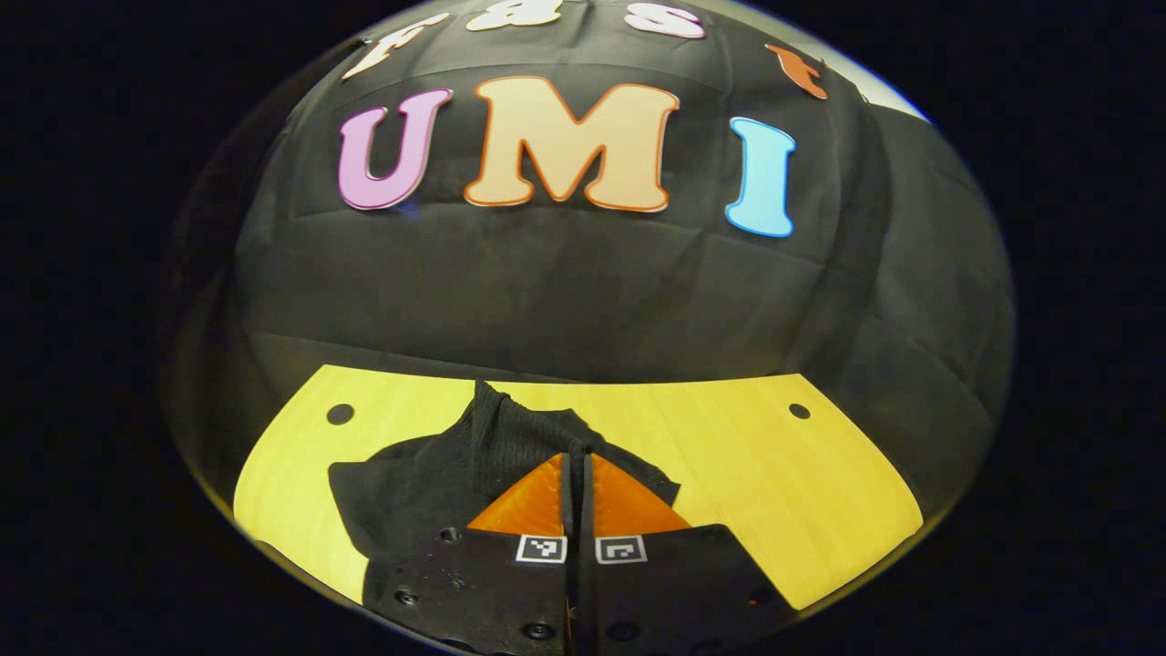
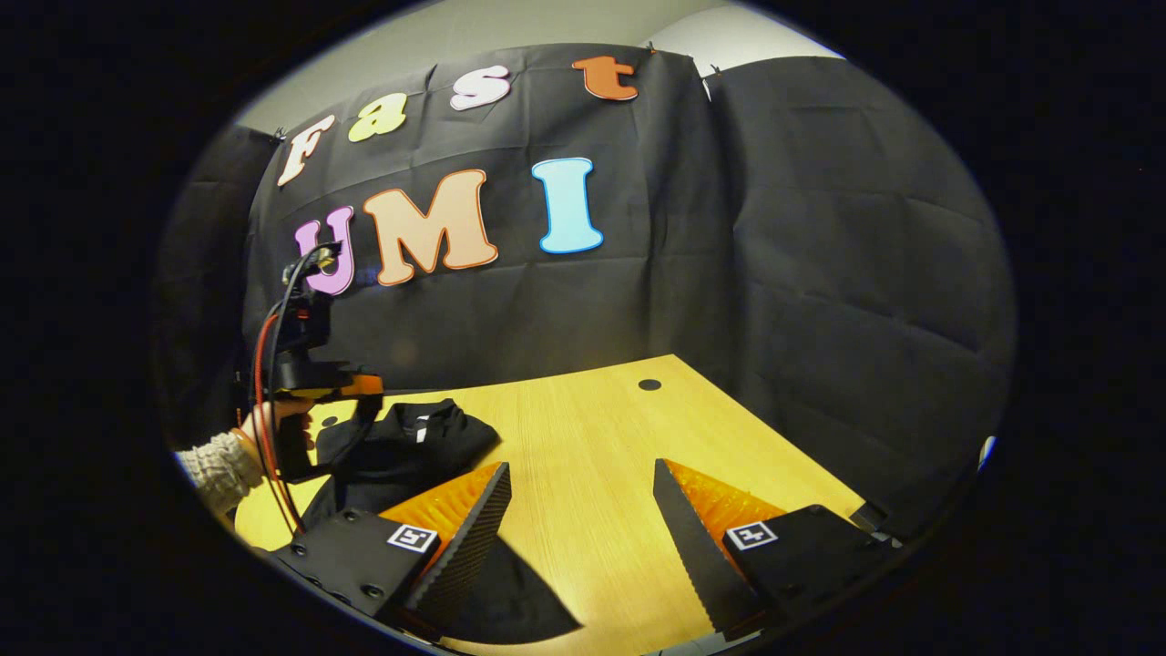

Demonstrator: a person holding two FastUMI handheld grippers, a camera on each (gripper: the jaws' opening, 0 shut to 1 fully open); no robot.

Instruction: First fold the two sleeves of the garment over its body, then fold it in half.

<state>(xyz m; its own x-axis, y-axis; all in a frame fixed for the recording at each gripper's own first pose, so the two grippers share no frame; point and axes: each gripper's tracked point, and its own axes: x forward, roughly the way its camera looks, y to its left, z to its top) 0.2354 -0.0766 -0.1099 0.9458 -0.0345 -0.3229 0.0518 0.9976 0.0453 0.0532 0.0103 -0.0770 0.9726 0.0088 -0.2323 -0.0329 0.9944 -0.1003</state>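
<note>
Left claw (image 1: 577, 474) is pinching the black shirt (image 1: 428, 483) low in the frame; right claw (image 2: 583, 510) is spread. I should pull the cloth flat over the bench (image 1: 774, 474), slowly.

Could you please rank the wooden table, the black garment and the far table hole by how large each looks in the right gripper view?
1. Wooden table, clearly largest.
2. Black garment, bunched at the table's left and partly hidden by the gripper fingers, so its extent is unsure.
3. Far table hole, smallest.

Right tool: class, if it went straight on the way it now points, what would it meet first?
Probably the bare wooden table between the open right tool fingers; the black garment lies off to the side. Depth is uncertain.
</note>
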